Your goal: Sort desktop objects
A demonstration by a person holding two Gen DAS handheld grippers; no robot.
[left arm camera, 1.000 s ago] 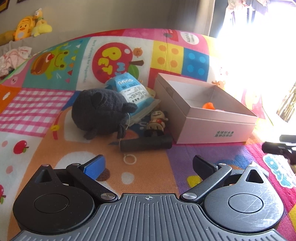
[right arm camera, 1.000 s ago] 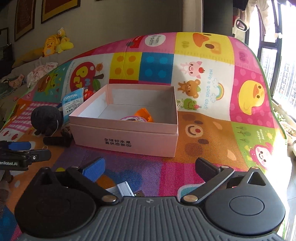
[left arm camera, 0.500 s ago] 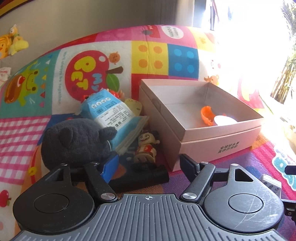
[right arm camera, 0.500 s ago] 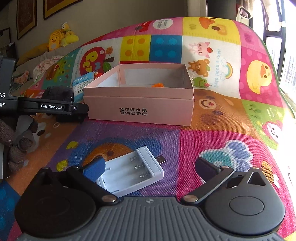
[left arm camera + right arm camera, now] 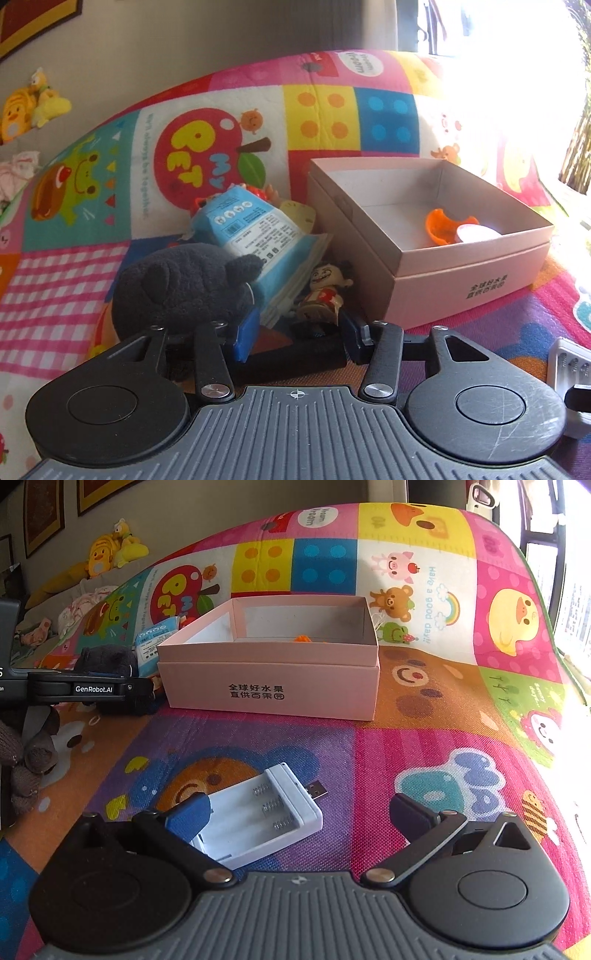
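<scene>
My left gripper [image 5: 297, 338] is low on the mat, its jaws on either end of a black cylinder [image 5: 295, 356] lying crosswise; whether they press it I cannot tell. Just beyond stand a small figurine [image 5: 325, 291], a dark plush toy [image 5: 184, 288] and a blue packet [image 5: 255, 229]. The pink box [image 5: 461, 280] at right holds an orange piece [image 5: 439, 225] and a white disc [image 5: 476, 232]. My right gripper [image 5: 299, 812] is open around a white battery charger [image 5: 258, 812] on the mat, facing the box [image 5: 273, 686].
The colourful play mat [image 5: 443, 738] covers the whole surface. The left gripper's body [image 5: 88, 690] shows at the left of the right wrist view. Yellow plush toys [image 5: 107, 554] lie far back by the wall. Bright window at the right.
My left gripper has moved forward and down to the black cylinder and its jaws have narrowed around it. My right gripper has lowered towards the battery charger.
</scene>
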